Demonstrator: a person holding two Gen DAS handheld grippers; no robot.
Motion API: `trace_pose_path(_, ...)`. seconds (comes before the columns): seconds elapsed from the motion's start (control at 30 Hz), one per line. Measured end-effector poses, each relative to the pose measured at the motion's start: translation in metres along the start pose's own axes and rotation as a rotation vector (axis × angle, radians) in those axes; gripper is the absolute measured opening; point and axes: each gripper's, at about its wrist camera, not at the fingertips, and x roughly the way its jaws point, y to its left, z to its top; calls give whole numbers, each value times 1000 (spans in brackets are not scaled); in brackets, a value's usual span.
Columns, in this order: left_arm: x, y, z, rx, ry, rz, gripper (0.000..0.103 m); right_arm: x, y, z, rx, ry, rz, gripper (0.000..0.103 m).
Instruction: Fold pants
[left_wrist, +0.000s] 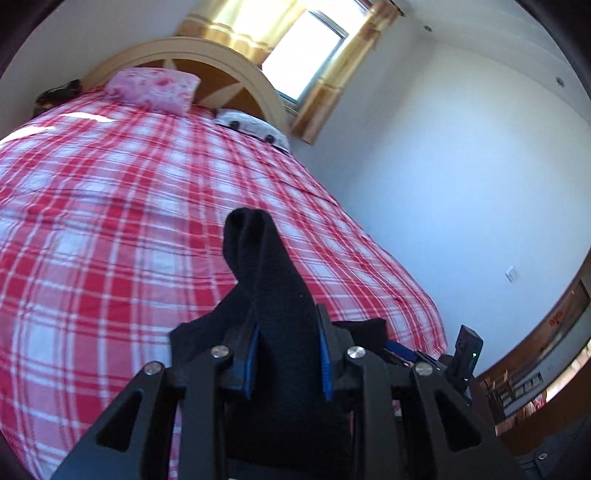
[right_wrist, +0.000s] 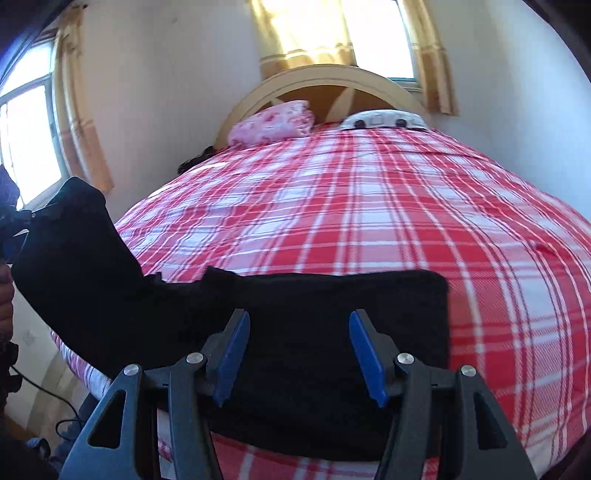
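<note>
A bed (right_wrist: 369, 206) under a red-and-white plaid cover fills the room ahead of both claws, its curved wooden headboard (right_wrist: 321, 79) below a curtained window (right_wrist: 373, 33). The left claw (left_wrist: 286, 354) is clamped on a bunch of the black pants (left_wrist: 266, 266), which stands up beyond its pads. The right claw (right_wrist: 295, 354) stands apart above the pants, whose long axis runs crosswise, lifting toward the left.

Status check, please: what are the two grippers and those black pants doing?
Left gripper shut on black pants, one end lifted. Right gripper open above them. Bed unobstructed.
</note>
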Motion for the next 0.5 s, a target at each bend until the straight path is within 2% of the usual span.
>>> trace_pose_path(0.23, 49, -55, 2, 62, 71, -81, 27, -11, -51, -9, 165, -9, -68, 58)
trace_pose_path(0.43, 100, -95, -4, 121, 140, -109, 27, -15, -80, -14, 252, -35, -100, 58)
trace_pose_path(0.5, 112, -108, -10, 153, 149, -95, 27, -17, -86, -16, 273, -46, -104, 58)
